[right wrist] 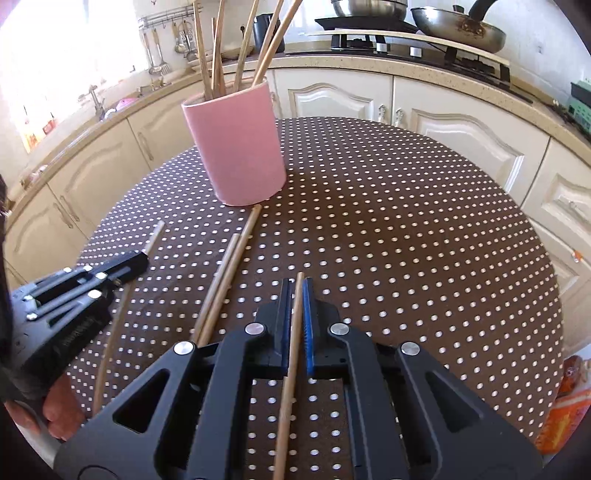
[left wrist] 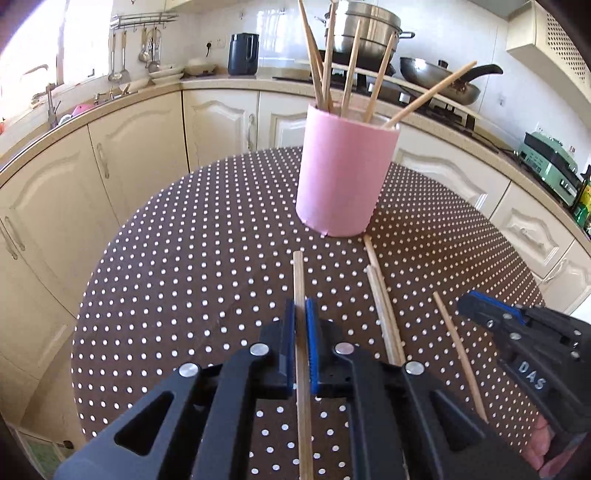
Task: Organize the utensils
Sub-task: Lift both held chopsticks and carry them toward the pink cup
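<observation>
A pink holder (left wrist: 343, 173) (right wrist: 236, 147) with several wooden chopsticks standing in it sits on the dotted brown tablecloth (left wrist: 184, 258) (right wrist: 406, 221). My left gripper (left wrist: 300, 306) is shut on one chopstick (left wrist: 298, 273), whose tip pokes out toward the holder. My right gripper (right wrist: 295, 291) is shut on another chopstick (right wrist: 291, 354). Two loose chopsticks (left wrist: 384, 306) (right wrist: 225, 273) lie side by side on the cloth between the grippers, one tip reaching the holder's base. The left wrist view shows the right gripper (left wrist: 467, 302) at lower right. The right wrist view shows the left gripper (right wrist: 142, 258) at left.
Cream cabinets (left wrist: 140, 155) and a counter curve around the far side of the table. A stove carries a frying pan (right wrist: 458, 26) and a steel pot (left wrist: 365, 29); a dark kettle (left wrist: 243, 53) stands nearby. An orange packet (right wrist: 569, 398) lies at the table's right edge.
</observation>
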Motion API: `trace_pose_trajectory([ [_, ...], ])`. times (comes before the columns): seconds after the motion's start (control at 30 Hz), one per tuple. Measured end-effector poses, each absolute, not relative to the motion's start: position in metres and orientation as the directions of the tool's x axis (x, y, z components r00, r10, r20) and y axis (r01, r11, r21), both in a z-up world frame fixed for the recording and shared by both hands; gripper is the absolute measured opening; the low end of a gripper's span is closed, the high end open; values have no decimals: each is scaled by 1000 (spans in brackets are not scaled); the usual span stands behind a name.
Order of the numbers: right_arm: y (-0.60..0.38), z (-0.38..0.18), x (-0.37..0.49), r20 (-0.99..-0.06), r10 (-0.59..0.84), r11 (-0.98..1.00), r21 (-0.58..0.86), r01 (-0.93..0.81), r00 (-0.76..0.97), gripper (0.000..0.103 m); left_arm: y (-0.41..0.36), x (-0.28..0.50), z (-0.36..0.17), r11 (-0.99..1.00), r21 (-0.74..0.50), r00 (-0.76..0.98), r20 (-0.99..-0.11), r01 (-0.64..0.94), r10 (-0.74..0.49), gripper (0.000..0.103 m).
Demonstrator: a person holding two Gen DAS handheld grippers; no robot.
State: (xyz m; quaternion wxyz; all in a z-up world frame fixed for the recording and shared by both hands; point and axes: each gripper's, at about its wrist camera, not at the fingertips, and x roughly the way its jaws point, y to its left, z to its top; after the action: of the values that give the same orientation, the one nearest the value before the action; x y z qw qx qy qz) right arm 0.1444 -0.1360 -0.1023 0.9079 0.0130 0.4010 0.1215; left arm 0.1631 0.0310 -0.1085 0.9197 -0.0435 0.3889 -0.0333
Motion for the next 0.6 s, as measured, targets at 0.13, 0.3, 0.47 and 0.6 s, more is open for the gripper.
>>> trace_pose_trajectory([
  [0.13,-135,-109,147,-764,212,974,110,-200,610,29,27,164,-109,993,-103,684,-721,50,-109,7],
  [0.3,-129,-112,144,-758,184,977,74,-199,625,71,19,166,-117,992,-102,665,-737,72,-124,7],
  [0.47,-118,-117,142,-770,120,979,-14,-205,627,31,19,168,-121,991,-116,656,-743,67,-131,7],
  [0.6,-116,-118,141,-760,118,981,-13,-196,639,7,22,170,-122,991,-126,656,-743,52,-129,7],
])
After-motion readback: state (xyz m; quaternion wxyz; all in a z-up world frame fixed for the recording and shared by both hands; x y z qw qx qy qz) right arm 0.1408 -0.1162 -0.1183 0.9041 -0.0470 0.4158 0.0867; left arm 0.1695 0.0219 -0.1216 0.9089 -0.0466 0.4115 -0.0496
